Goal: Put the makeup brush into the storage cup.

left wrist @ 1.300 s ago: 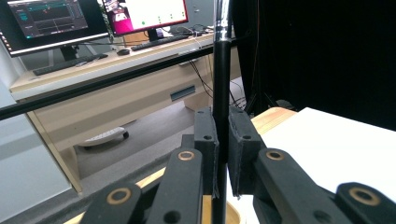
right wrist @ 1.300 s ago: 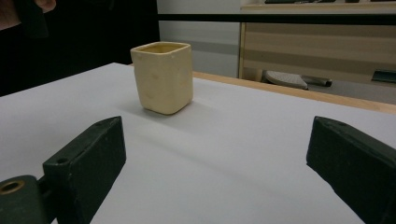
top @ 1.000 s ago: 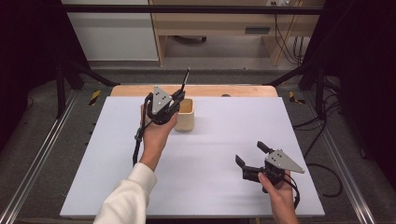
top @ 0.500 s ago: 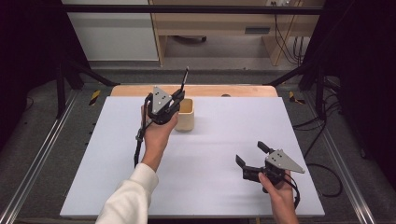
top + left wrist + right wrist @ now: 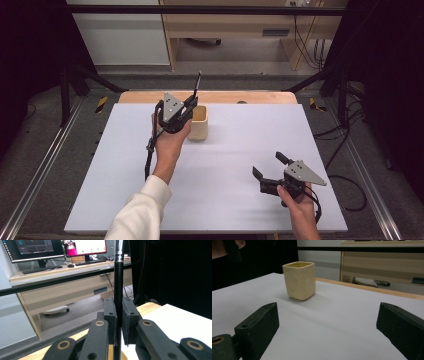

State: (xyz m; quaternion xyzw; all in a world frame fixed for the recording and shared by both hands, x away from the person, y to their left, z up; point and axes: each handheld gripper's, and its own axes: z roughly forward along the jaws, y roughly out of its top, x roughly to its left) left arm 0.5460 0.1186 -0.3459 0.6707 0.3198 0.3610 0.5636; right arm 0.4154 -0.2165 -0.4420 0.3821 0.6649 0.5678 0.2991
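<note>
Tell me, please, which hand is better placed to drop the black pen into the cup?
Left: its fingers already clamp the pen beside the cup; the right gripper is open, far away.

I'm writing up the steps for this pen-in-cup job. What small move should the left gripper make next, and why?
Probably lower the pen straight down into the cup. The left gripper clamps it upright right beside the cup's open mouth, its lower end near the rim.

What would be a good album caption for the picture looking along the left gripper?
Left gripper clamps a slim black pen upright, a desk with monitors beyond.
</note>
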